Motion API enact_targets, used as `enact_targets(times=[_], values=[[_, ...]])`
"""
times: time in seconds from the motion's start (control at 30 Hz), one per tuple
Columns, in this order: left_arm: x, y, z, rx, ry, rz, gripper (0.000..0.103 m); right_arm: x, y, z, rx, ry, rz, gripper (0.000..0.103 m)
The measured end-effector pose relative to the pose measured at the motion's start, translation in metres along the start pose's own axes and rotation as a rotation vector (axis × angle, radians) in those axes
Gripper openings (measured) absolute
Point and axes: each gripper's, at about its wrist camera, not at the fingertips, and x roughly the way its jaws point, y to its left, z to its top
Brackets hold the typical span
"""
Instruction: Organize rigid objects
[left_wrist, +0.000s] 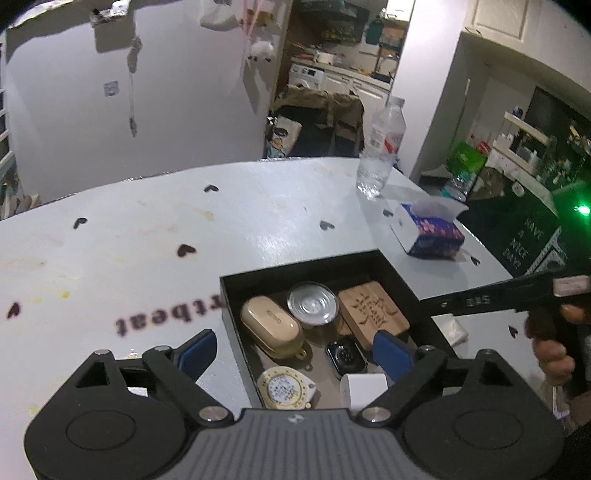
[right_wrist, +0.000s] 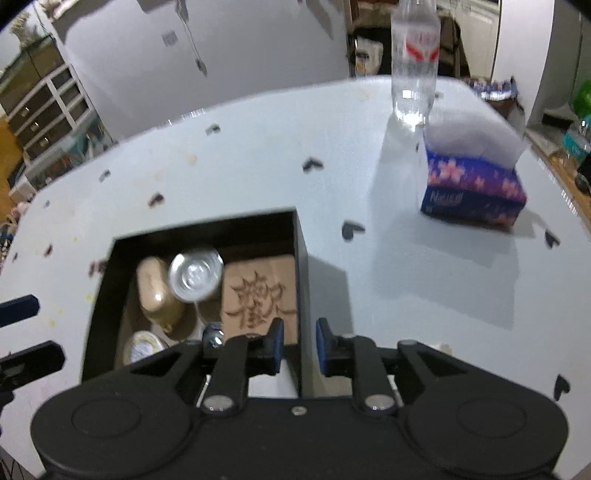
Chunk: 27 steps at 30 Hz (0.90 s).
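Both grippers: black linkage arms, silver pivot screws, blue pads (left_wrist: 391, 354); left body ribbed grey

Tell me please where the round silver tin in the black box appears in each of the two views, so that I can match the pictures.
Left wrist view: the round silver tin lies just below the picture's centre, in the far part of the black box.
Right wrist view: the tin lies left of centre, in the same box.
Shared landmark: the carved wooden block, directly right of the tin in both.
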Motion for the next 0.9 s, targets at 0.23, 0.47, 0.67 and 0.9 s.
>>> enact_targets(times=[0.23,0.47,0.67,0.9], values=[[-0.011,0.002,-0.005,-0.028,-0.033,0.028,0.102,-0.040,0.010,-0.008,-0.009,-0.128,0.007,0.038],[-0.020,0.007,-0.016,-0.047,-0.065,0.044,0.103,-0.064,0.017,-0.033,0.000,-0.235,-0.014,0.055],[-0.025,0.015,-0.027,-0.078,-0.073,0.065,0.103,-0.076,0.026,-0.051,-0.022,-0.293,-0.026,0.073],[-0.031,0.018,-0.038,-0.091,-0.093,0.080,0.103,-0.081,0.034,-0.066,-0.030,-0.362,-0.064,0.090]])
